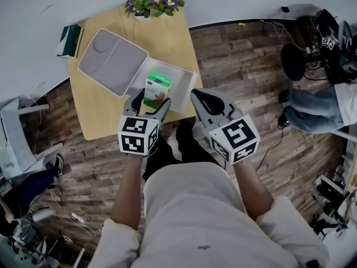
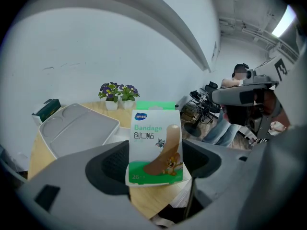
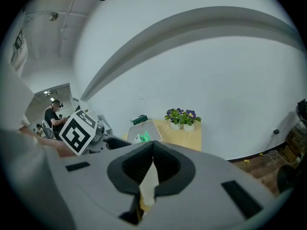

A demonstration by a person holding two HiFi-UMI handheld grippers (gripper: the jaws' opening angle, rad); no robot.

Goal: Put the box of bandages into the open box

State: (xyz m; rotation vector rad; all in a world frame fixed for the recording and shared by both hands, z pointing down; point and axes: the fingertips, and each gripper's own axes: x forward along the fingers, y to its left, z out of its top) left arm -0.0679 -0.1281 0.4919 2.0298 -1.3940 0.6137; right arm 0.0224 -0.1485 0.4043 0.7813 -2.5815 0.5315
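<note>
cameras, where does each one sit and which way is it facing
Head view: on the person's head, looking steeply down at the table, open box, both forearms and grippers.
Left gripper view: on the left gripper, facing the wall; jaws clamp the box of bandages.
Right gripper view: on the right gripper, facing the wall; jaws shut, empty.
Shared: all three show the potted flowers.

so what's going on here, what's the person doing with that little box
A person at a small wooden table holds a claw in each hand. The left claw is shut on the bandage box, holding it upright over the base of the open white box; it is not released yet. The right claw is shut and empty, beside it near the table's edge. A flower pot sits at the far side.
</note>
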